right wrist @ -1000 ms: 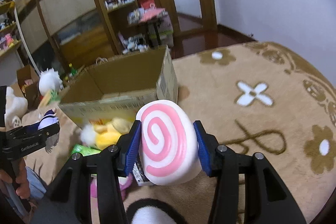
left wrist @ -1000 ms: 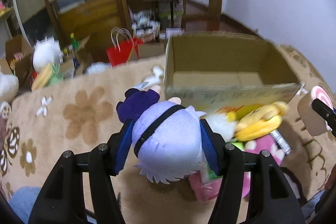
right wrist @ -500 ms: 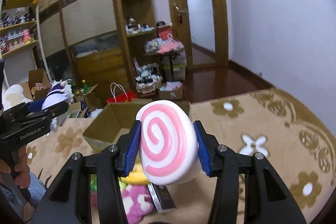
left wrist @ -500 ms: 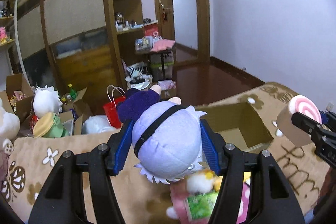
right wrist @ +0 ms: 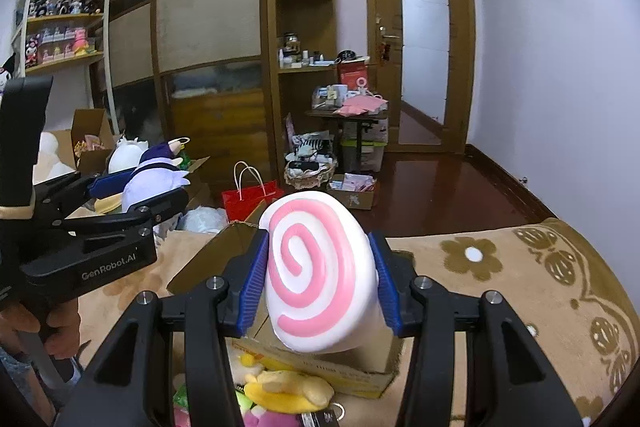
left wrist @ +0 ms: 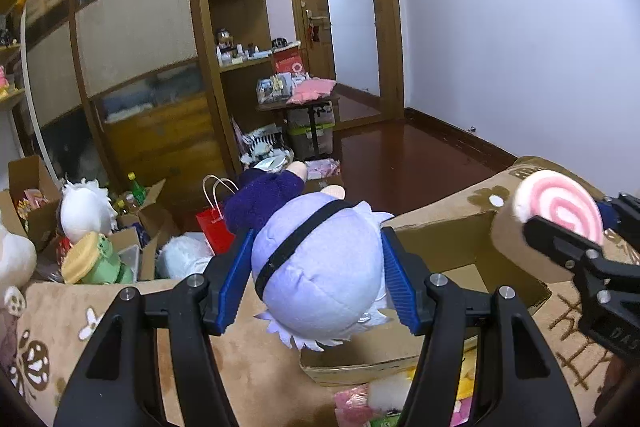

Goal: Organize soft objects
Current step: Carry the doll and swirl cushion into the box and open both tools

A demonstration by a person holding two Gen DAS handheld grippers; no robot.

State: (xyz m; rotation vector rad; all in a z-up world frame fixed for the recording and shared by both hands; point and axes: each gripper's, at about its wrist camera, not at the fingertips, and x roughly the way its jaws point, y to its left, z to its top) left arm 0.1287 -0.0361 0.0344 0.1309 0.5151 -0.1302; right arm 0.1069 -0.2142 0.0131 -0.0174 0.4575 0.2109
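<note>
- Nearest, my left gripper pinches a lavender plush doll between blue pads.
- My right gripper clamps a pink-swirl plush roll.
- Below both sits an open cardboard box on a flowered beige blanket.
- Beyond stands a red paper bag.

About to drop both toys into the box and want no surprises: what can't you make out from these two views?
- Cardboard box floor: left wrist view, mostly hidden behind the purple plush in the left gripper.
- Box interior: right wrist view, blocked by the swirl cushion in the right gripper.
- Toy pile: cut off by the bottom edge and fingers.
- Plush's face: turned away.
</note>
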